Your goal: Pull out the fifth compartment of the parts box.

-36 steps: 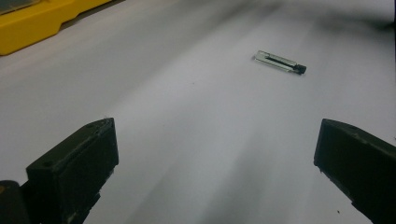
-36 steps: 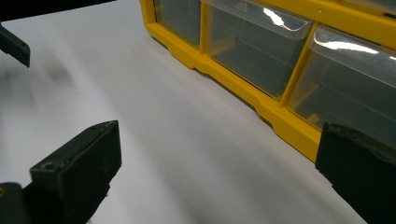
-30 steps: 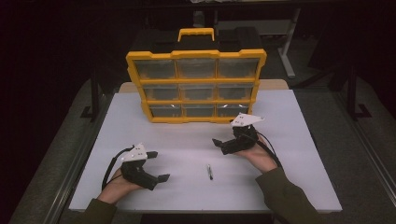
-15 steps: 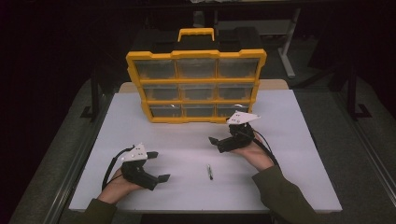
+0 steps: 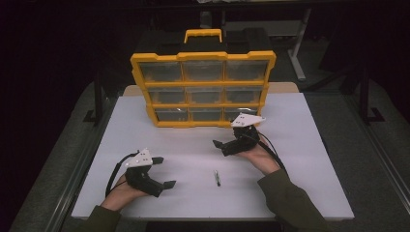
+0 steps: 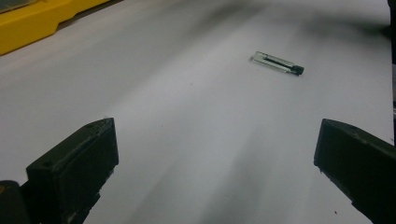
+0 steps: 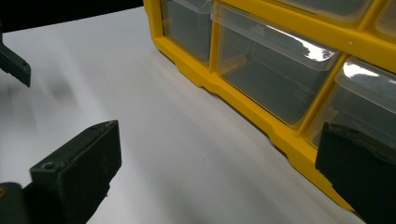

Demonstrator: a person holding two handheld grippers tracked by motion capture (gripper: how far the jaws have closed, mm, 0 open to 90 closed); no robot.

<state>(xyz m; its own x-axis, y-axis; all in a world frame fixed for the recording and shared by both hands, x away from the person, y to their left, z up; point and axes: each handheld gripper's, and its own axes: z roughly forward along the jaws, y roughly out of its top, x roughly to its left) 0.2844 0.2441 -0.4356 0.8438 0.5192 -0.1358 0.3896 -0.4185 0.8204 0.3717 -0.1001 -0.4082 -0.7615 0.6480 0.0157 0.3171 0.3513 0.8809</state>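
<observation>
Black jaws on your right gripper (image 5: 222,146) stand wide apart and empty, low over the white worktop (image 5: 300,159), just in front of the bottom row of clear drawers in the yellow plastic organiser cabinet (image 5: 203,89). Your left gripper (image 5: 164,171) is likewise spread open with nothing between its jaws. The small slim clear-and-black pen-like piece (image 5: 217,178) lies flat between the two grippers, apart from both. Going for it, you could skid it across the smooth surface if one jaw touches first. Nearer the cabinet, a jaw could knock a drawer front. Open worktop lies all around; the near edge is close behind your left hand.
</observation>
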